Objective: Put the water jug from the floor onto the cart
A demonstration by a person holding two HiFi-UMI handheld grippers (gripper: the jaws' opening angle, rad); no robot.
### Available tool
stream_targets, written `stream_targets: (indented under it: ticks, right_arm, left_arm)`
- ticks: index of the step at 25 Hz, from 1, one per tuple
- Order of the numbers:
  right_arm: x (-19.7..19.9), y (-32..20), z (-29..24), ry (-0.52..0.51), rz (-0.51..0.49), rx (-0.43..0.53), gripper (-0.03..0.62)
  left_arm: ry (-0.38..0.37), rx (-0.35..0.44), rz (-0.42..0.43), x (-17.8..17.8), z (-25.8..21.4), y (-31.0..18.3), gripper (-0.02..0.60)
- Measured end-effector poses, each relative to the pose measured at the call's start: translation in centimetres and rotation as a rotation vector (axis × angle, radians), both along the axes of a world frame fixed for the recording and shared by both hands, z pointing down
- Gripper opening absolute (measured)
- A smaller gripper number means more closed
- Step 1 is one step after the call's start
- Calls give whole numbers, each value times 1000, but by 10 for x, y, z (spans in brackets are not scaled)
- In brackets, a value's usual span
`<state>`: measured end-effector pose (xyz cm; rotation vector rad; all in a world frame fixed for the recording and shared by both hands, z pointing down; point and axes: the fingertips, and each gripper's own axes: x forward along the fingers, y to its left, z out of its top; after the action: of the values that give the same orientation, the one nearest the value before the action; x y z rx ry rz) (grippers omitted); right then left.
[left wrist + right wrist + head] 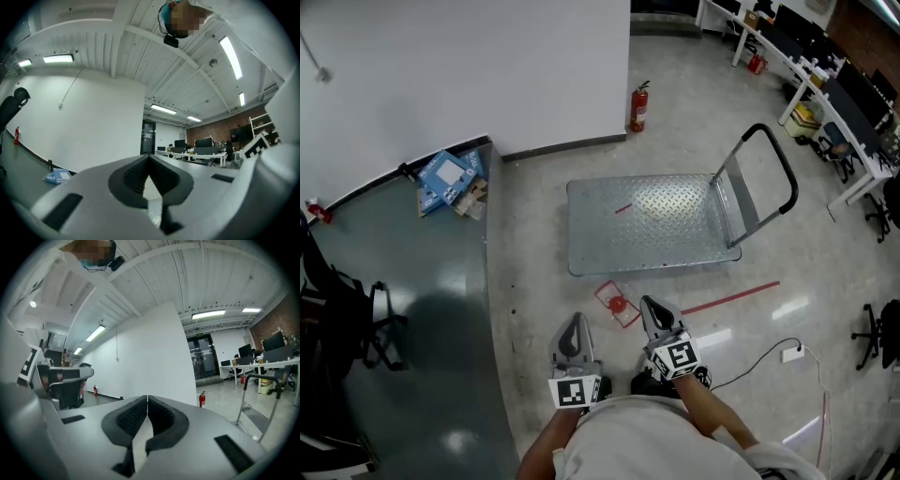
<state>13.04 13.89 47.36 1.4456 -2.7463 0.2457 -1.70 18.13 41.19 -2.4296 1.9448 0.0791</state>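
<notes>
The cart is a flat grey metal platform on the floor ahead of me, its black handle upright at the right end and nothing on its deck. On the floor just short of it lies a small clear thing with red edges and a red cap, which may be the jug seen from above. My left gripper is held low and to the left of it, jaws shut and holding nothing. My right gripper is shut too, just right of the red-capped thing, and also holds nothing. Both gripper views look level across the room.
A red fire extinguisher stands by the white wall's corner. Blue boxes lie at the wall on the dark floor strip at the left. A red tape line and a white cable with plug run at the right. Desks and chairs fill the far right.
</notes>
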Motion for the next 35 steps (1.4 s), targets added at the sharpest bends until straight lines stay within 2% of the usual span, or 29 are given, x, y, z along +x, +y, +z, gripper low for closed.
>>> stream_targets:
  ticks: [4, 8, 15, 21, 24, 25, 26, 27, 30, 35]
  right_arm:
    - [-6, -18, 55, 72, -18, -89, 14]
    - [-10, -35, 124, 156, -21, -223, 14]
    - [-22, -51, 256, 314, -65, -428, 14]
    - [-21, -47, 367, 451, -90, -602, 15]
    - [-25, -44, 410, 521, -130, -714, 19]
    - [-29, -43, 422, 533, -149, -752, 56]
    - [-33, -42, 433, 541, -170, -787, 162]
    - [-37, -41, 443, 549, -191, -817, 192]
    - [-50, -37, 469, 590, -234, -877, 232]
    - [-55, -39, 504, 687, -236, -933, 264]
  left_arm:
    - [19, -18, 17, 9, 4, -10, 3]
    - [17, -44, 38, 14, 18, -23, 3]
    - [40, -125, 77, 14, 63, -41, 3]
    - [6, -156, 147, 17, 109, -47, 3]
    - [21, -167, 161, 14, 123, -50, 3]
    - [27, -172, 163, 12, 127, -51, 3]
    - [32, -179, 165, 11, 132, -52, 3]
    - [37, -184, 167, 10, 135, -52, 3]
    - [42, -195, 178, 9, 145, -54, 3]
    - [54, -214, 178, 3, 163, -58, 3]
